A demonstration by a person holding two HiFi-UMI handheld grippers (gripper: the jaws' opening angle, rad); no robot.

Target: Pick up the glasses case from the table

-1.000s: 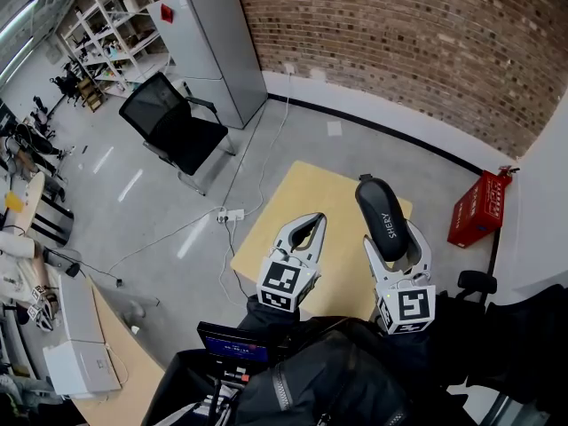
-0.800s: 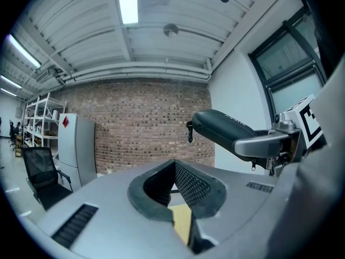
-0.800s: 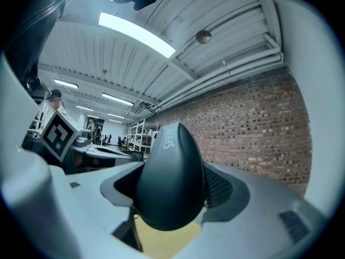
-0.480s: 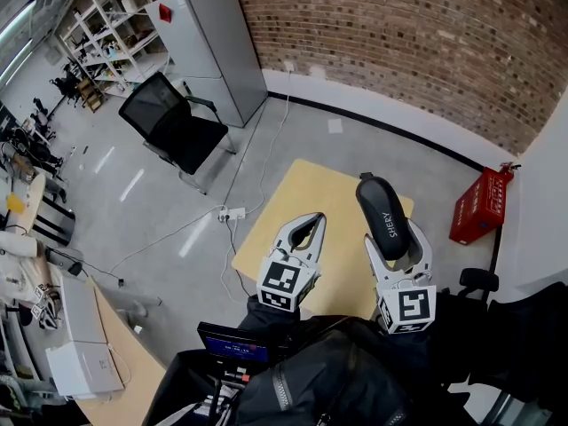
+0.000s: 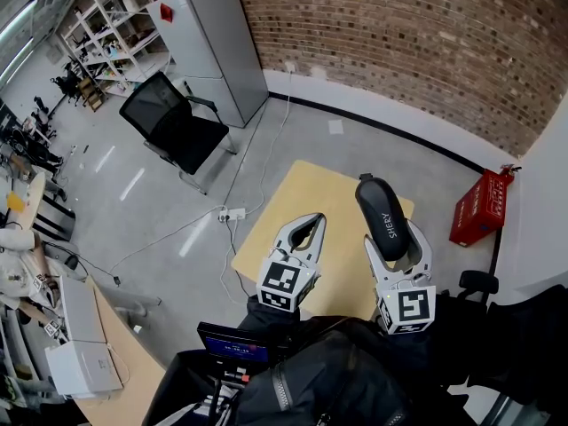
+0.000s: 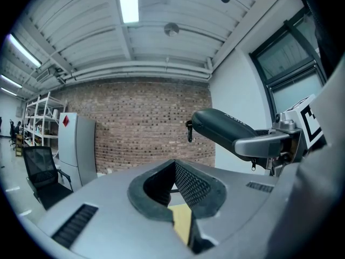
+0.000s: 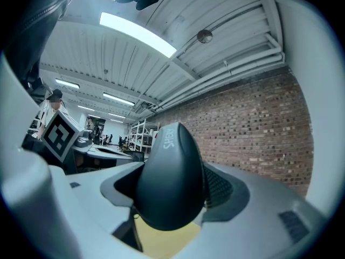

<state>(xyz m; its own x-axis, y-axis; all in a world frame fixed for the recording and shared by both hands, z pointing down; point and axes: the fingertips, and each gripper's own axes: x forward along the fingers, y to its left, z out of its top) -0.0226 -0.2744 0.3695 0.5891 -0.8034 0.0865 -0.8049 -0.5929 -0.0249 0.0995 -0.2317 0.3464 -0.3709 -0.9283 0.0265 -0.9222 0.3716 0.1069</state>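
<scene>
The glasses case (image 5: 382, 209) is dark, oval and printed with white lettering. It hangs above the far right part of the small yellow table (image 5: 297, 204), with my right gripper (image 5: 395, 238) shut on its near end. In the right gripper view the case (image 7: 170, 182) fills the space between the jaws and rises upward. My left gripper (image 5: 306, 223) hovers over the table's near left part, jaws shut with nothing between them. The left gripper view shows its pads (image 6: 188, 182) meeting, and the case (image 6: 222, 130) held to the right.
A black office chair (image 5: 173, 122) and a grey cabinet (image 5: 209, 47) stand on the floor beyond the table's left. A power strip with cables (image 5: 232, 214) lies by the table's left edge. A red box (image 5: 479, 207) sits at the right, near the brick wall (image 5: 417, 43).
</scene>
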